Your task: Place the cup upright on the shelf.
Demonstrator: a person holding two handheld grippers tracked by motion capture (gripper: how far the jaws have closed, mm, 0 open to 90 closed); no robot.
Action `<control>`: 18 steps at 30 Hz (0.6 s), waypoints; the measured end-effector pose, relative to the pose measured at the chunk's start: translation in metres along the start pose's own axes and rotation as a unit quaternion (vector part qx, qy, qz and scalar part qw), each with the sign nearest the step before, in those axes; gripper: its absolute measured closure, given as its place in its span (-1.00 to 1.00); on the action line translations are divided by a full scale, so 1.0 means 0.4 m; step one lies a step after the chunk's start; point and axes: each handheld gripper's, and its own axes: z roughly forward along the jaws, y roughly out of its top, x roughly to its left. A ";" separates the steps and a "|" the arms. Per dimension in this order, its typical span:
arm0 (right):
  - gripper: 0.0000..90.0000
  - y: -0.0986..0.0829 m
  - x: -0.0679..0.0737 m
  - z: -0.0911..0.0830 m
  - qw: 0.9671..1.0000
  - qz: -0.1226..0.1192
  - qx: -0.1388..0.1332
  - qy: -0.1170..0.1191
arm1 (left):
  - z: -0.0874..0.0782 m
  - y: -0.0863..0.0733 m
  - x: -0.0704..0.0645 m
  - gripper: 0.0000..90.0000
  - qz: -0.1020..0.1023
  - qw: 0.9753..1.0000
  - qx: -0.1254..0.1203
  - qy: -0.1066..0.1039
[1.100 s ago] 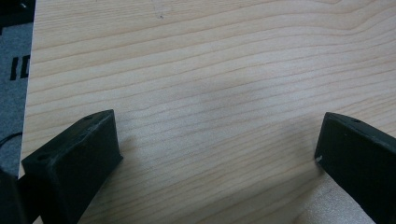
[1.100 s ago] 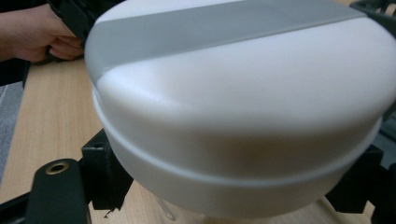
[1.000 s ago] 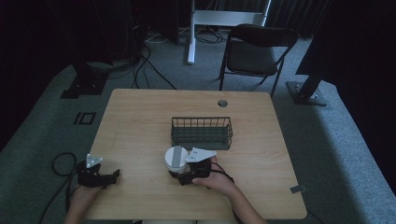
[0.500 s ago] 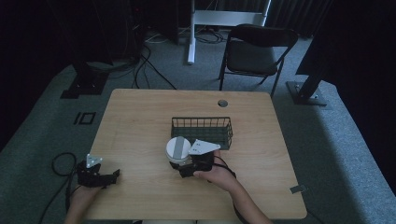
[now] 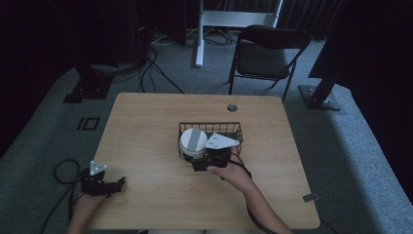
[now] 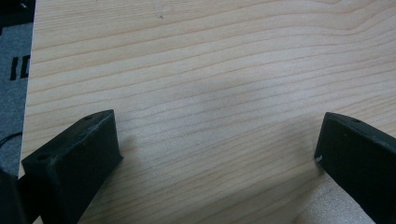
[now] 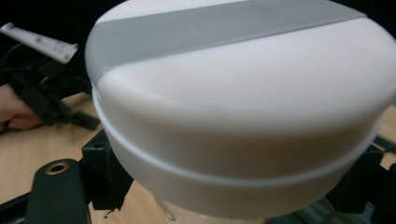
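Right gripper [image 5: 200,157] with the white container [image 5: 193,143] has moved up the table since a second ago: from clear of the wire basket [image 5: 229,128] at its 7 o'clock to right against the basket's left end. Jaws clenched on the container; in the right gripper view a black jaw sits against each flank under the grey-striped lid [image 7: 243,74]. Can't tell if its base touches the wood.

Left gripper [image 5: 100,181] unchanged, at the table's near-left corner, jaws spread wide over bare wood [image 6: 210,93], grasping nothing.

Table [image 5: 146,126]: light wood grain, round cable grommet [image 5: 232,107] at 12 o'clock of the basket.

Room: dim, grey carpet, folding chair [image 5: 268,51] past the far edge, cables [image 5: 146,68] on the floor far left.
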 end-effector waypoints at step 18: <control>-0.59 0.053 -0.085 -0.034 0.995 0.022 -0.028 -0.095 | 0.000 0.000 0.000 -1.00 0.000 1.000 0.000 0.000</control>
